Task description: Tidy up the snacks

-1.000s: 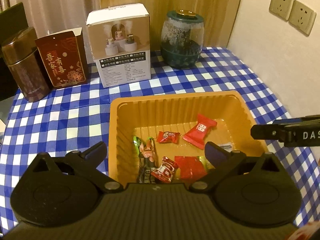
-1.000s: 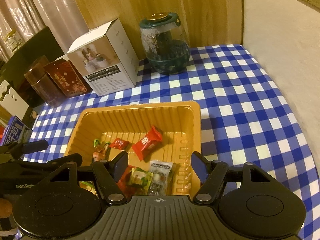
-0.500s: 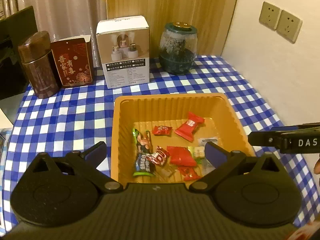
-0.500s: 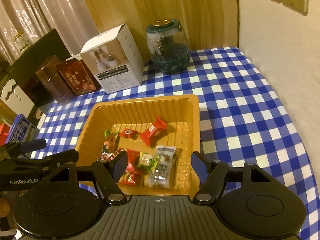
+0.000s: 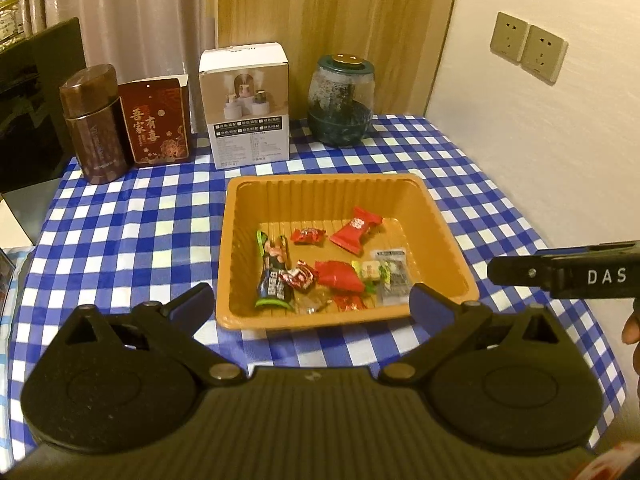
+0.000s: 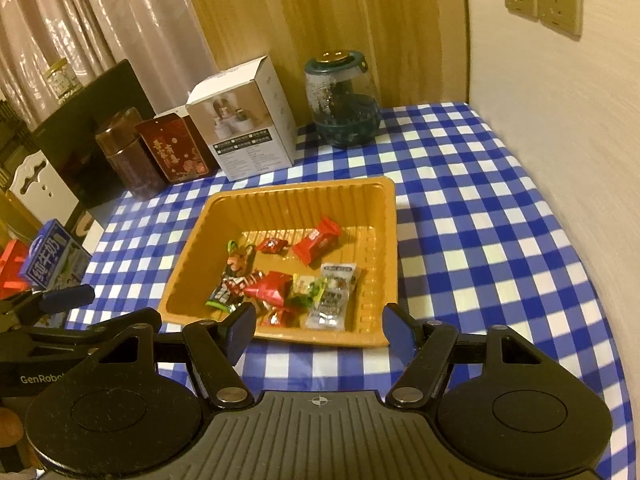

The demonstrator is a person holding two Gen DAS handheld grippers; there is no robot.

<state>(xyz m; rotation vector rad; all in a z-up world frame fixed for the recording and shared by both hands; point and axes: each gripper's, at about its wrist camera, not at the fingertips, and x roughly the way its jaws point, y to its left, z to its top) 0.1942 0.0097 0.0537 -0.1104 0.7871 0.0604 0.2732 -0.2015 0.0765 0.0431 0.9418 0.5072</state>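
Observation:
An orange plastic tray (image 5: 344, 188) (image 6: 304, 194) sits on the blue-checked tablecloth and holds several wrapped snacks: a large red candy (image 5: 356, 228) (image 6: 318, 240), a small red one (image 5: 307, 235), a green-ended bar (image 5: 272, 268) (image 6: 234, 276) and a clear packet (image 5: 394, 276) (image 6: 334, 296). My left gripper (image 5: 310, 302) hangs open above the tray's near edge, empty. My right gripper (image 6: 318, 326) is open too, nothing between its fingers. Each gripper shows at the edge of the other's view.
Along the back stand a brown tin (image 5: 94, 124), a red box (image 5: 158, 120), a white carton (image 5: 246, 104) and a glass jar with a green lid (image 5: 342, 100). A milk carton (image 6: 50, 258) lies off the left table edge. A wall with sockets (image 5: 528, 52) bounds the right.
Both grippers have drawn back and up from the tray, so it looks smaller and farther, with its near rim and more tablecloth in view. Jaws unchanged.

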